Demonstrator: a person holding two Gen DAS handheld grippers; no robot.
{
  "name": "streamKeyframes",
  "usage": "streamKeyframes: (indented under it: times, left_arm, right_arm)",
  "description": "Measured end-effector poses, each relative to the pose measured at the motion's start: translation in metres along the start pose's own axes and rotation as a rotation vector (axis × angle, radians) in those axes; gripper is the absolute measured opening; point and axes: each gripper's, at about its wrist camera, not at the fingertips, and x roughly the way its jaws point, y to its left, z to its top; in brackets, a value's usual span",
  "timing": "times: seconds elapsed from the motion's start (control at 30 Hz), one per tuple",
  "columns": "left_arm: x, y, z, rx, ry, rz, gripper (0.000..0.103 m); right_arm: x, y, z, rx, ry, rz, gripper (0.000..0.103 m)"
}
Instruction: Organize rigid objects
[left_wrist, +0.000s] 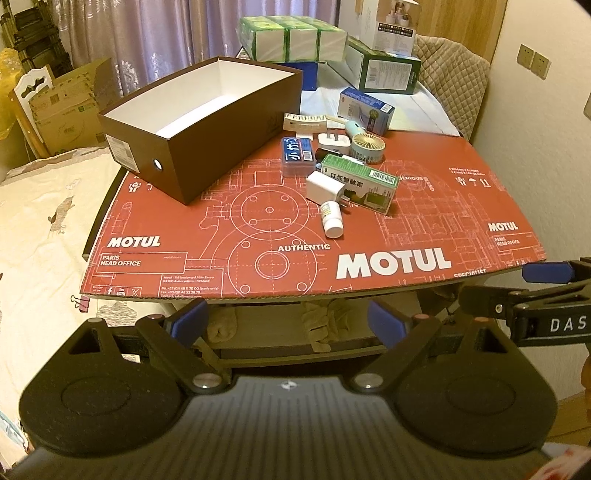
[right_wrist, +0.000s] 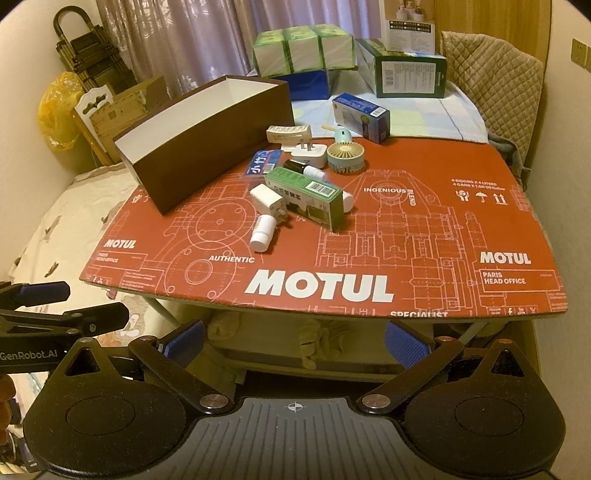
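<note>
Small rigid things lie in a loose pile near the middle of the bench (left_wrist: 424, 229), on its red printed cardboard: a white bottle (left_wrist: 332, 218) on its side, a white charger (left_wrist: 321, 187), a green carton (left_wrist: 360, 182), a blue case (left_wrist: 298, 156), a round fan (left_wrist: 366, 147) and a white plug (left_wrist: 334, 141). At ten o'clock from the pile stands a brown box (left_wrist: 207, 122), open and white inside, with nothing visible in it. Both grippers hang off the bench's near edge, at six o'clock of the pile. The left gripper (left_wrist: 291, 319) is spread wide, holding nothing. The right gripper (right_wrist: 295, 341) is likewise spread, empty.
</note>
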Motion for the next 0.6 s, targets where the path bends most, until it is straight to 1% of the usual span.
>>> streamKeyframes:
  times: [0.07,0.33,0.6]
  left_arm:
    - [0.001,0.002,0.0,-0.015,0.003,0.011,0.091]
    - [0.01,0.008,-0.002,0.0,0.025,-0.016,0.091]
    - [0.037,0.007,-0.001,0.01,0.08,-0.041,0.091]
  right_arm:
    - [0.0,0.002,-0.001,0.006,0.002,-0.004,0.101]
    - [0.002,0.006,-0.003,0.033,0.002,-0.024,0.101]
    - [0.002,-0.003,-0.007,0.06,-0.004,-0.034,0.101]
